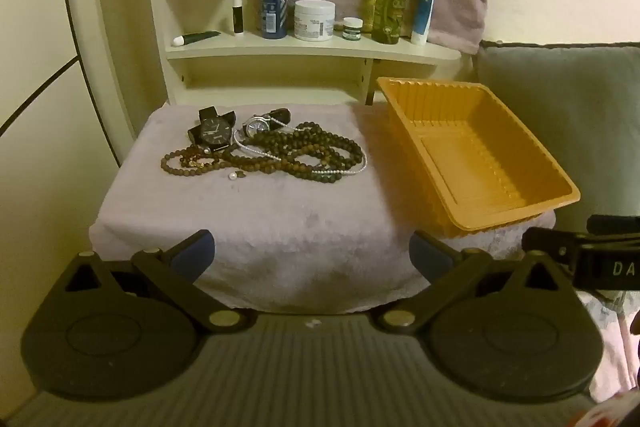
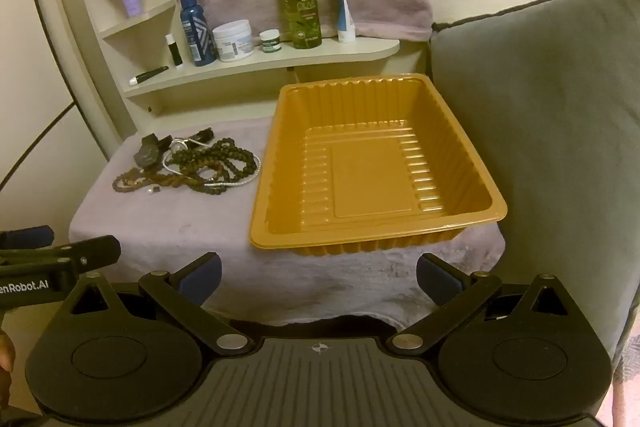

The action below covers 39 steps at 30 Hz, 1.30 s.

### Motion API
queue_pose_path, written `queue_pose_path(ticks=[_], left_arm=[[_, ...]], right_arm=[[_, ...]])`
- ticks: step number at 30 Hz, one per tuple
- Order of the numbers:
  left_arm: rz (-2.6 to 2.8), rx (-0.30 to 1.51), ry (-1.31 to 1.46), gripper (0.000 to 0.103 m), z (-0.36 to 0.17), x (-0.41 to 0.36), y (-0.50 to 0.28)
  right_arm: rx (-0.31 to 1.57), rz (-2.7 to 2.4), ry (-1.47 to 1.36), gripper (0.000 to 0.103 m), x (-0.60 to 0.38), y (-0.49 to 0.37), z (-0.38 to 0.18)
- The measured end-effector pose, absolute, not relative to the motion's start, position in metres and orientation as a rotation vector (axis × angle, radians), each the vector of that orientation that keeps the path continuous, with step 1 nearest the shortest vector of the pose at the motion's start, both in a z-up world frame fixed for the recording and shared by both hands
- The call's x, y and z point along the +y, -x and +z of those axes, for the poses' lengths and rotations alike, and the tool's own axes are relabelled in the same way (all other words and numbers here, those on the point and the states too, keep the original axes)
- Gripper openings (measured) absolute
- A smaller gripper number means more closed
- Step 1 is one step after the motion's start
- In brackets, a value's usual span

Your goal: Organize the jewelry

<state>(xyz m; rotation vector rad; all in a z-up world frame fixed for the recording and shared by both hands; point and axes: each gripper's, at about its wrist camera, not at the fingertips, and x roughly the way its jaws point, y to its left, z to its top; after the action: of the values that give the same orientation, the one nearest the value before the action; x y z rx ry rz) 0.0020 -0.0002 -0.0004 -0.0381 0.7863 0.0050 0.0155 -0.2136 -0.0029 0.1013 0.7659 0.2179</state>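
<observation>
A tangle of dark bead necklaces (image 1: 304, 157) (image 2: 216, 167) lies on a pale towel-covered stand (image 1: 280, 227) (image 2: 168, 227), with a thin white pearl strand running through it. Two black watches (image 1: 214, 133) (image 2: 148, 153) sit at the pile's far left, and a loose pearl (image 1: 231, 177) lies in front. An empty orange plastic tray (image 1: 532, 187) (image 2: 280, 227) stands to the right of the pile. My left gripper (image 1: 312, 255) is open at the stand's near edge, well short of the jewelry. My right gripper (image 2: 320, 277) is open just before the tray's near rim, nothing between its fingers.
A cream corner shelf (image 1: 312, 49) (image 2: 260, 61) behind the stand carries bottles, jars and tubes, with a pink towel hanging above. A grey cushion (image 2: 540, 127) (image 1: 568, 107) stands at the right, close against the tray. Each gripper's side shows in the other's view.
</observation>
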Motion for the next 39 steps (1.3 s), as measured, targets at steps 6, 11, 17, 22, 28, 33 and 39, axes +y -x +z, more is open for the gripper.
queue_pose_path(ticks=[6, 11, 17, 22, 28, 33, 39], left_arm=[[0.01, 0.773, 0.06, 0.103, 0.006, 0.007, -0.002], [0.008, 0.764, 0.06, 0.103, 0.003, 0.006, 0.0], [0.012, 0.76, 0.054, 0.103, 0.003, 0.004, 0.0], [0.01, 0.761, 0.054, 0.103, 0.003, 0.004, 0.0], [0.009, 0.762, 0.053, 0.103, 0.004, 0.003, 0.0], [0.008, 0.762, 0.053, 0.103, 0.004, 0.003, 0.0], [0.009, 0.761, 0.054, 0.103, 0.003, 0.003, 0.0]], right_arm=[[0.767, 0.22, -0.108, 0.103, -0.214, -0.015, -0.003], [0.767, 0.221, -0.107, 0.103, -0.213, -0.015, -0.003], [0.766, 0.221, -0.11, 0.103, -0.215, -0.015, -0.004], [0.765, 0.221, -0.111, 0.103, -0.215, -0.015, -0.003], [0.764, 0.221, -0.111, 0.103, -0.215, -0.015, -0.003], [0.763, 0.221, -0.112, 0.103, -0.215, -0.015, -0.003], [0.763, 0.221, -0.113, 0.103, -0.215, -0.015, -0.003]])
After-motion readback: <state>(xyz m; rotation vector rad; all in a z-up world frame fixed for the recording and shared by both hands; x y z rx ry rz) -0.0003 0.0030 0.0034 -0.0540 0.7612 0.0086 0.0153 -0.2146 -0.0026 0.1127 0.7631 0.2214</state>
